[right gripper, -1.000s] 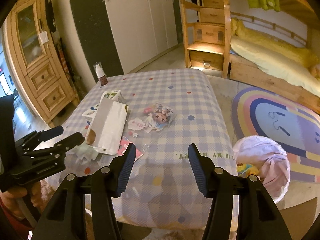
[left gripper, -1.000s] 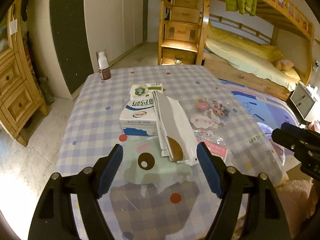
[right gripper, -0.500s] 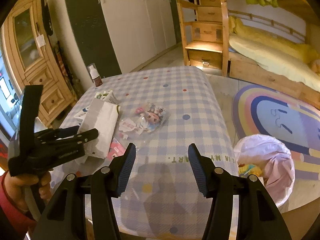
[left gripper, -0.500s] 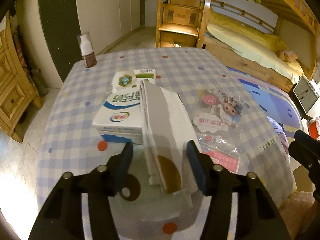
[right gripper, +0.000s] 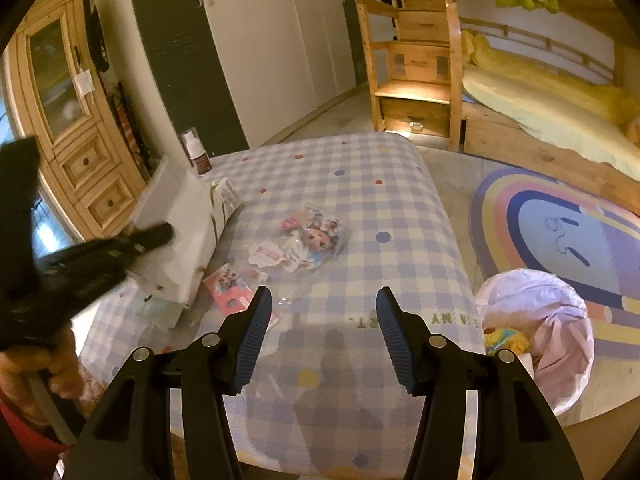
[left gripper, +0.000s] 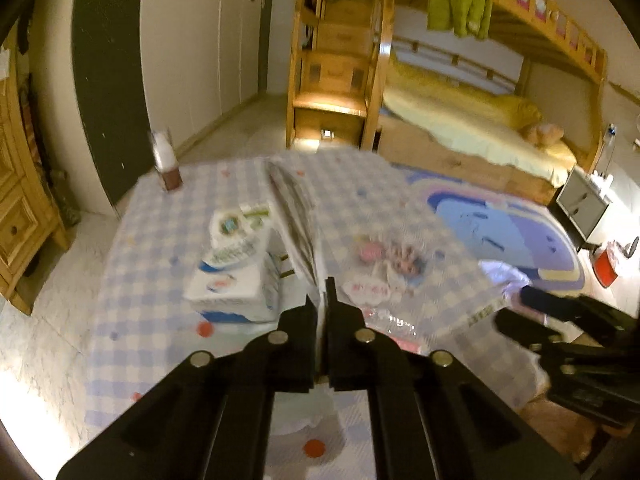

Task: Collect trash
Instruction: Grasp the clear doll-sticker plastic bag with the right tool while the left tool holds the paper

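Note:
My left gripper (left gripper: pixel 322 300) is shut on a white paper bag (left gripper: pixel 294 216), seen edge-on and lifted off the checked table (left gripper: pixel 152 280). In the right wrist view the left gripper (right gripper: pixel 160 234) holds that bag (right gripper: pixel 180 224) above the table's left side. My right gripper (right gripper: pixel 322 334) is open and empty over the table's near edge (right gripper: pixel 360 360). A clear cartoon wrapper (right gripper: pixel 310 240) and a pink card (right gripper: pixel 228 286) lie mid-table. A white bin with a liner (right gripper: pixel 536 332) stands on the floor to the right.
A blue-white tissue box (left gripper: pixel 236 284) and a small packet (left gripper: pixel 236 222) lie left of the bag. A pump bottle (left gripper: pixel 166 162) stands at the far left corner. A bunk bed (left gripper: pixel 460 120), wooden cabinet (right gripper: pixel 72 128) and rug (right gripper: pixel 560 232) surround the table.
My left gripper closed on the paper bag and lifted it off the table, tilting it upright. My right gripper stayed open and drifted slightly.

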The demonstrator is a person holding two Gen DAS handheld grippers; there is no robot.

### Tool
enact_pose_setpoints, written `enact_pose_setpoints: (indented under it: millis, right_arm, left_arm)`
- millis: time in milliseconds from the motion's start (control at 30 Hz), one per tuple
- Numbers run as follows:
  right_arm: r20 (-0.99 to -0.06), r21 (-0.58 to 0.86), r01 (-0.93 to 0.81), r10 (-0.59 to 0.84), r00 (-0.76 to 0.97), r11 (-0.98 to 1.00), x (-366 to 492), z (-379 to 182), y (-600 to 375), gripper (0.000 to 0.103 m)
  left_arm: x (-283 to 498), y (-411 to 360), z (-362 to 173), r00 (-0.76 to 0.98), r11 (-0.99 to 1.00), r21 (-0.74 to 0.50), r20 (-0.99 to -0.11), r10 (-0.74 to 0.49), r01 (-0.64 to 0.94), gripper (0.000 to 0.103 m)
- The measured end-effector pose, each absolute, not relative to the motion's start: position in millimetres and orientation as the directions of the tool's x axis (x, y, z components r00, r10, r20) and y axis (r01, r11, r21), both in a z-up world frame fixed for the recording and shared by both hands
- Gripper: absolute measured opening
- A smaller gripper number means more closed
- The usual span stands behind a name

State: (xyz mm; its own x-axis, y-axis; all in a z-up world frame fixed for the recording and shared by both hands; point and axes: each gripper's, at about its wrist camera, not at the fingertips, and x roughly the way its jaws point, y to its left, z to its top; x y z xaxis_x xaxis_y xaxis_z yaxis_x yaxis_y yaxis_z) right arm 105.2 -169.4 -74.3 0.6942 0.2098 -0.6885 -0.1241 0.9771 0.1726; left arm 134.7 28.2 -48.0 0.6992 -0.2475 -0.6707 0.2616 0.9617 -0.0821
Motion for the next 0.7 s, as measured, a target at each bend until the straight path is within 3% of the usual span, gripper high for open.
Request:
enact_pose_setpoints:
  millis: [233, 333, 400, 700]
  right_arm:
    - [-0.72, 0.199, -0.116, 0.226, 0.656, 0.973, 137, -84, -161, 0.066]
    - [-0.739, 0.199, -0.11, 0.223, 0.636, 0.974, 153, -93, -157, 0.06]
    - [-0.752, 0.193, -0.104, 0.215, 0.623, 0.976, 160, -98, -156, 0.051]
    - [-0.776, 0.193, -0.05, 0.183, 0.603, 0.98, 199, -124, -159, 0.041]
  left_arm:
    - [127, 47, -46, 0.714, 0.966, -0.04, -0.665, -0.218, 0.257, 0.001]
    - [130, 54, -49, 0.716, 0.966, -0.051, -0.662, -0.222, 0.252, 0.001]
    - [133, 56, -50, 0.717, 0.967, -0.055, -0.661, -0.222, 0.249, 0.001]
    - [140, 61, -56, 0.707, 0.967, -0.059, -0.671, -0.223, 0.249, 0.001]
